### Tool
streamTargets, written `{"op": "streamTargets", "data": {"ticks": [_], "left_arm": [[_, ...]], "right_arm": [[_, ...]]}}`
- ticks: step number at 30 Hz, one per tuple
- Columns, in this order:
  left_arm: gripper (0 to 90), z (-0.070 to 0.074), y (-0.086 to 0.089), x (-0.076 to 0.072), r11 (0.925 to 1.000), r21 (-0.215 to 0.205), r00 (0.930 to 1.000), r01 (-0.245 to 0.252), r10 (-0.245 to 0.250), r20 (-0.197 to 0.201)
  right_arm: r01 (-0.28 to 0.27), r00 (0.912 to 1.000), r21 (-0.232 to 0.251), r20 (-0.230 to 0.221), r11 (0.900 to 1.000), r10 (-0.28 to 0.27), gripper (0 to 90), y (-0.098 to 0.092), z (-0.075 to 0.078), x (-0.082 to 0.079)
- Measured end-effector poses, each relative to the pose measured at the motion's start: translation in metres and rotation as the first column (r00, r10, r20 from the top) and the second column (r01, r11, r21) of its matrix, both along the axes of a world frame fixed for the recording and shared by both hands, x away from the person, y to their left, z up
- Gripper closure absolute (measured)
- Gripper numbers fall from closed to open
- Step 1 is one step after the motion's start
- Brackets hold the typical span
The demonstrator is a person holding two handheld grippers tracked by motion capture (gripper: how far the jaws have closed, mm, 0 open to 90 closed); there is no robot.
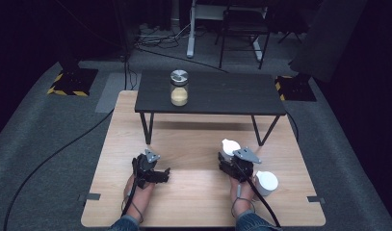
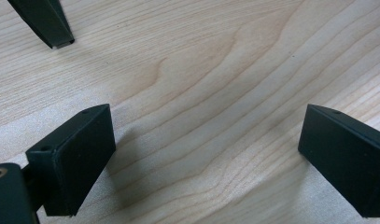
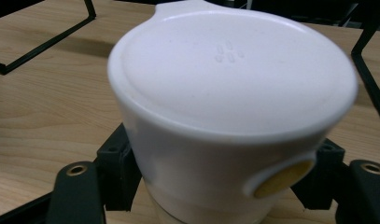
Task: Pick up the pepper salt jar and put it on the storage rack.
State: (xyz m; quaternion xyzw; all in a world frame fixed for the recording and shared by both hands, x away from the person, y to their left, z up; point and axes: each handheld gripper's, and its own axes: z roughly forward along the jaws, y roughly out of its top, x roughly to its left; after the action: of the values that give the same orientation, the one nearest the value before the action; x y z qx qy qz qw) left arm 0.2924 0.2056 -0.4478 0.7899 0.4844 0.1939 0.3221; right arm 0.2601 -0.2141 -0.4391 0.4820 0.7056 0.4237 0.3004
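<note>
white cup (image 3: 225, 116) clamped between right claw (image 3: 220, 186) jaws

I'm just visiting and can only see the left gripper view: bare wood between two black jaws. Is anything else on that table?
Observer: Yes. The high view shows a low black shelf standing on the wooden table, with a glass jar of yellow contents on it.
Operator: What's the other hand doing?
Observer: The right gripper has a white lidded container between its jaws, which press its sides.
Operator: Anything else?
Observer: A second white round object sits beside the person's right hand.
</note>
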Motion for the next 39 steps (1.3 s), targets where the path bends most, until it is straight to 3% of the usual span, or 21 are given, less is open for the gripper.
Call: {"op": "streamTargets", "data": {"ticks": [3, 7, 13, 20, 39], "left_arm": [[3.8, 0.000, 0.000, 0.000, 1.0000, 0.000, 1.0000, 0.000, 0.000, 0.000], [3.8, 0.000, 0.000, 0.000, 1.0000, 0.001, 1.0000, 0.000, 0.000, -0.001], [3.8, 0.000, 0.000, 0.000, 1.0000, 0.001, 1.0000, 0.001, -0.001, 0.000], [3.8, 0.000, 0.000, 0.000, 1.0000, 0.000, 1.0000, 0.000, 0.000, 0.000], [3.6, 0.000, 0.000, 0.000, 1.0000, 0.000, 1.0000, 0.001, -0.001, -0.001]], "right_arm": [[-0.014, 0.9998, 0.025, -0.012, 1.000, 0.015, 30.2, -0.004, 0.003, 0.001], [-0.030, 0.9995, 0.021, 0.003, 0.999, 0.030, 30.2, -0.003, 0.011, -0.004], [-0.064, 0.9973, 0.017, 0.038, 0.998, 0.063, 30.2, -0.006, 0.031, -0.011], [-0.082, 0.9959, 0.031, 0.042, 0.996, 0.081, 30.2, -0.013, 0.052, -0.014], [-0.144, 0.9877, 0.014, 0.062, 0.989, 0.143, 30.2, -0.024, 0.104, -0.002]]}}
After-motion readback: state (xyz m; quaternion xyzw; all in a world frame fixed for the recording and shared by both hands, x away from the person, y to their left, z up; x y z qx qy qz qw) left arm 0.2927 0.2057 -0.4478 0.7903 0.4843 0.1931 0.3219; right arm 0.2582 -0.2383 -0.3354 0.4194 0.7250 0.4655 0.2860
